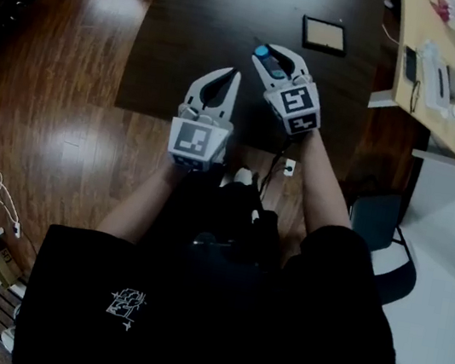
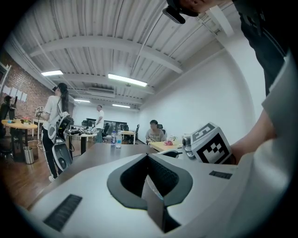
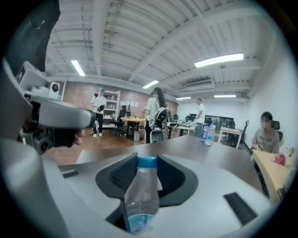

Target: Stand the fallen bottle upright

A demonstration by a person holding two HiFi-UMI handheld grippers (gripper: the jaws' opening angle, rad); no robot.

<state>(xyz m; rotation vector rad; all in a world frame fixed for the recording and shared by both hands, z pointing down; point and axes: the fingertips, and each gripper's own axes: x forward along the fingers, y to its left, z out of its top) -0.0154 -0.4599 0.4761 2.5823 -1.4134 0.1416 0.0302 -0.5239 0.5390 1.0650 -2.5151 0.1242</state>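
A clear plastic bottle with a blue cap lies lengthwise between the jaws of my right gripper, cap pointing away from the camera. The pads press on its sides. In the head view the right gripper hovers over the near part of the dark table, with the bottle's blue cap showing at its tip. My left gripper hangs beside it, lower left, over the table's near edge. In the left gripper view its jaws are shut with nothing between them.
A small framed panel lies on the dark table farther back. Two bottles stand at the table's far end. A light wooden desk with clutter is at the right, with a chair below it. Several people stand or sit in the room.
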